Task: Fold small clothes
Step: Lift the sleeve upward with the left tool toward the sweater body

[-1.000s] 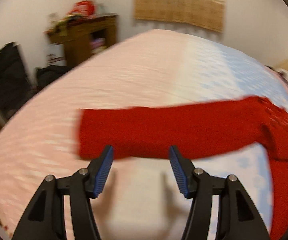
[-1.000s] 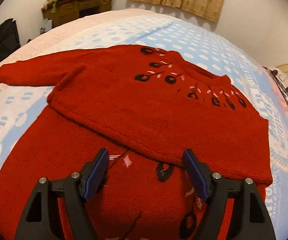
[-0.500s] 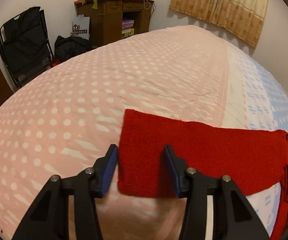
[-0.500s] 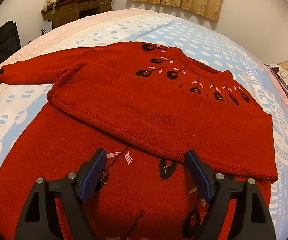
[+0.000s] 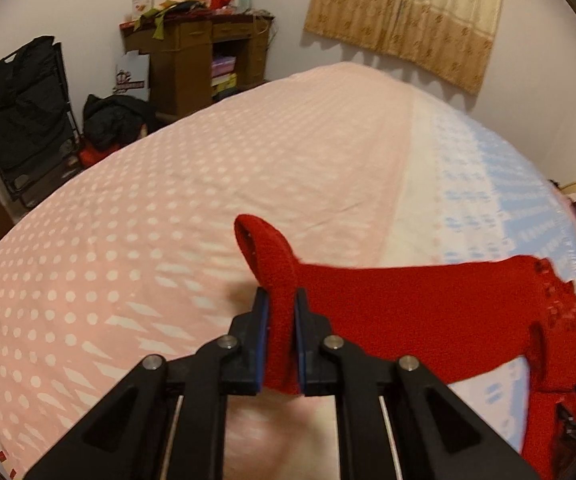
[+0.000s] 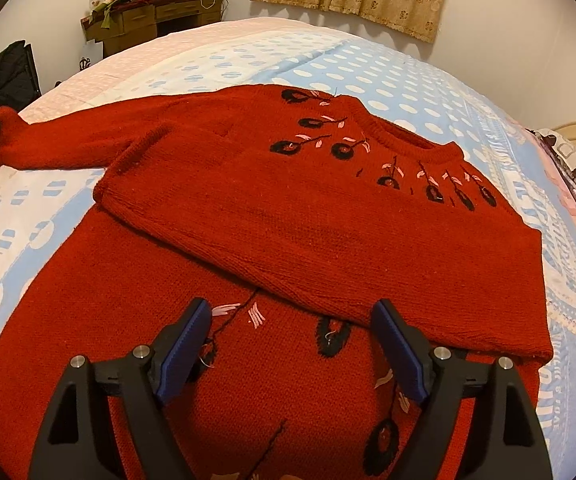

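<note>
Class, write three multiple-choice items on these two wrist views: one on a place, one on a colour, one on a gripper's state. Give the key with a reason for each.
1. Where does the sweater lie?
A. on a bed
B. on a chair
C. on the floor

2. What colour is the sweater's knit?
A. blue
B. red
C. green

3. What is the left gripper doing?
A. hanging open
B. shut on the sleeve cuff
C. shut on nothing

Key:
1 A, it is spread over the dotted bedspread.
2 B, red with black and pink flower stitching.
3 B, the sleeve cuff is pinched between its pads, while the right gripper is open above the sweater.
</note>
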Demonstrator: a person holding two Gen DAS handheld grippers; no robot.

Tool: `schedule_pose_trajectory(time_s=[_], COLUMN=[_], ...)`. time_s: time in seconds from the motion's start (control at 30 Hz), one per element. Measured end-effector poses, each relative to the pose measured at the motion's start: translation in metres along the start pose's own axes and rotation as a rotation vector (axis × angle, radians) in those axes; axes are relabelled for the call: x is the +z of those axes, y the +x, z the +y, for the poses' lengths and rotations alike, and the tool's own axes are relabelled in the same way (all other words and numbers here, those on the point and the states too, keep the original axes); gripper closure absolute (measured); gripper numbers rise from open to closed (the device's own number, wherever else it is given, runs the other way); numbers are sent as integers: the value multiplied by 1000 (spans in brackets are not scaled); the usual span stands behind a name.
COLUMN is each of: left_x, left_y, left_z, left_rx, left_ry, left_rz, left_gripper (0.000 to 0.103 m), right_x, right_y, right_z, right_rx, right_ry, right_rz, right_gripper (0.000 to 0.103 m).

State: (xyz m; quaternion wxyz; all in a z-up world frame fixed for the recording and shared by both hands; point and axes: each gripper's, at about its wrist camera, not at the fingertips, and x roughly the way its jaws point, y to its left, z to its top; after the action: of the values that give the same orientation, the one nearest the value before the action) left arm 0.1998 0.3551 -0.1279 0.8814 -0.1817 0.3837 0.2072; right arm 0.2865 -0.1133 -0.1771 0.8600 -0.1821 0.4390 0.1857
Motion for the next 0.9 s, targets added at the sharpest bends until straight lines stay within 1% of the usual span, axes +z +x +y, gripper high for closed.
schedule_pose_trajectory(time_s=[0.17, 0.4, 0.57, 0.73, 0.9], left_x=[7, 17, 29, 36, 38], left_y=[-26, -74, -96, -105, -112], left_z=[-30, -89, -121, -150, -175], left_rx=[-96, -225, -317, -367, -400], left_ry=[24, 99, 105, 129, 150], left_rz=[-33, -109, -135, -150, -155], left_gripper=[91, 91, 91, 91, 91], right_x=[1, -8, -18, -28, -38], right_y=[-15, -43, -57, -65, -73], right_z=[-2, -10, -16, -25, -32], right_rx=[23, 52, 49, 55, 71], right_ry=[6, 8, 4, 19, 37], right_rz=[-4, -25, -37, -46, -54], right_gripper=[20, 20, 20, 20, 20])
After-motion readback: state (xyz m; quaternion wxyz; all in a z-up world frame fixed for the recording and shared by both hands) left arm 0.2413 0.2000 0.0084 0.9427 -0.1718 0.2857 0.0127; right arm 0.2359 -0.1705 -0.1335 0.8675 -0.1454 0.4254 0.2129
